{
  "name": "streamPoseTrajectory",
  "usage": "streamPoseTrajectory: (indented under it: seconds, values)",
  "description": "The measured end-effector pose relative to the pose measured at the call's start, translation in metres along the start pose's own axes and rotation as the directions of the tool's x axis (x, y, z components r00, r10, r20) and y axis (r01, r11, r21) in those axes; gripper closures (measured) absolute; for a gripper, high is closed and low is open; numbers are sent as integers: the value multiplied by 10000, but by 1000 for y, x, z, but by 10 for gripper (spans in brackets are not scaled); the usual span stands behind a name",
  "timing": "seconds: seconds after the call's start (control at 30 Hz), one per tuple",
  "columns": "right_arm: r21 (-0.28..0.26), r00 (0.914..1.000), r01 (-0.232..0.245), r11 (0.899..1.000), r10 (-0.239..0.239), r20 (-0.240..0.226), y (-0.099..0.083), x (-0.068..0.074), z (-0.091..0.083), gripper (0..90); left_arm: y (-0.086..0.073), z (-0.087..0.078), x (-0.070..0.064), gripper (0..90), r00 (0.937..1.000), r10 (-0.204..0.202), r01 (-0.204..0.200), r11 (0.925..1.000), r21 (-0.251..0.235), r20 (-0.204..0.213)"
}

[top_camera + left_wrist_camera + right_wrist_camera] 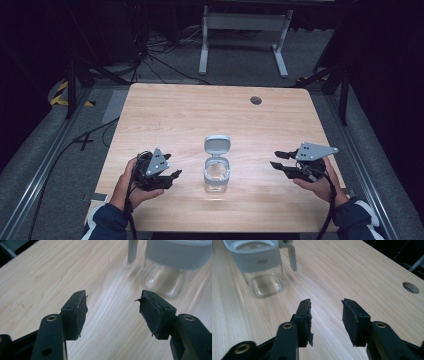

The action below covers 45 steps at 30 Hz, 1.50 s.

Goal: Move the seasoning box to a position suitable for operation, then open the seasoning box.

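Each hand-held gripper, left [176, 174] and right [274, 158], flanks the jar [217, 173] with jaws spread, empty. Mid-worktop [165, 115], the clear jar looks rigid, slippery, breakable; grip its grey collar.

Dark lab: railed table [165, 110], floor cables [165, 67].

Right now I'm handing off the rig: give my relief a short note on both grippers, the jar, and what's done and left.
Left gripper: open, empty, just left of the jar, not touching.
Right gripper: open, empty, off to the jar's right, farther away.
Jar: clear, upright at the table's near middle; grey collar, flip lid standing open. It looks empty.
Done: nothing gripped yet.
Left: likely steady the jar with one gripper and work the lid with the other.
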State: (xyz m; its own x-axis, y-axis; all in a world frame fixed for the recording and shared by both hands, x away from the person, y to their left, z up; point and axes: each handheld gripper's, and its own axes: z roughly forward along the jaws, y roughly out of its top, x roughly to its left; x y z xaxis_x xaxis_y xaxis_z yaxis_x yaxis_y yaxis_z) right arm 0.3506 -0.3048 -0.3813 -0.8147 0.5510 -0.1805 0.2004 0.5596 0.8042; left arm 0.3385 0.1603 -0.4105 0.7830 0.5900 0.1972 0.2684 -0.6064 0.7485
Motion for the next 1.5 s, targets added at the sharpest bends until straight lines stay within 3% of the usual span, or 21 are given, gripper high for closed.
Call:
streamPoseTrajectory:
  seconds: [0.17, 0.4, 0.67, 0.8, 0.9, 0.97, 1.07, 1.2, 1.3, 1.37, 1.43, 1.5]
  values:
    - [381, 9989, -139, 9992, 122, 443, -14, -4, -8, 499, -17, -1, 6, 314, 9997, 41, -27, 9985, 555, -243]
    - [877, 9954, -143, 9960, 59, 959, -29, -7, -17, 441, -35, 0, 11, 286, 9986, -155, 199, 9959, 878, -507]
    - [1463, 9932, -194, 9891, 22, 1168, -51, -9, -25, 405, -48, -1, 12, 269, 9987, -177, 235, 9919, 1250, -472]
    - [1569, 9915, -590, 9859, 396, 1242, -65, -9, -29, 384, -56, 0, 13, 265, 9987, -334, 385, 9900, 1357, -395]
    - [1637, 9883, -540, 9850, 293, 1495, -73, -9, -32, 366, -62, 1, 14, 266, 9988, -384, 425, 9889, 1423, -314]
    - [1677, 9863, -795, 9826, 531, 1563, -81, -10, -35, 358, -66, 1, 15, 265, 9985, -488, 520, 9879, 1459, -256]
    - [1778, 9808, -1249, 9761, 945, 1704, -93, -11, -38, 346, -71, 2, 15, 262, 9984, -498, 534, 9865, 1551, -272]
    - [1637, 9717, -1821, 9696, 1520, 1807, -109, -12, -44, 323, -78, 0, 17, 242, 9959, -900, 902, 9841, 1532, -85]
    - [1481, 9607, -2314, 9615, 2018, 1908, -122, -13, -48, 311, -84, 2, 18, 232, 9922, -1248, 1227, 9822, 1424, 62]
    - [1396, 9552, -2530, 9573, 2242, 1932, -128, -14, -50, 305, -86, 1, 20, 232, 9914, -1310, 1286, 9821, 1374, 82]
    - [1206, 9442, -2911, 9491, 2647, 1961, -135, -14, -53, 304, -88, 1, 20, 228, 9896, -1431, 1405, 9817, 1283, 110]
    - [1173, 9365, -3031, 9457, 2728, 2203, -140, -13, -54, 301, -90, 1, 21, 219, 9896, -1434, 1409, 9818, 1271, 108]
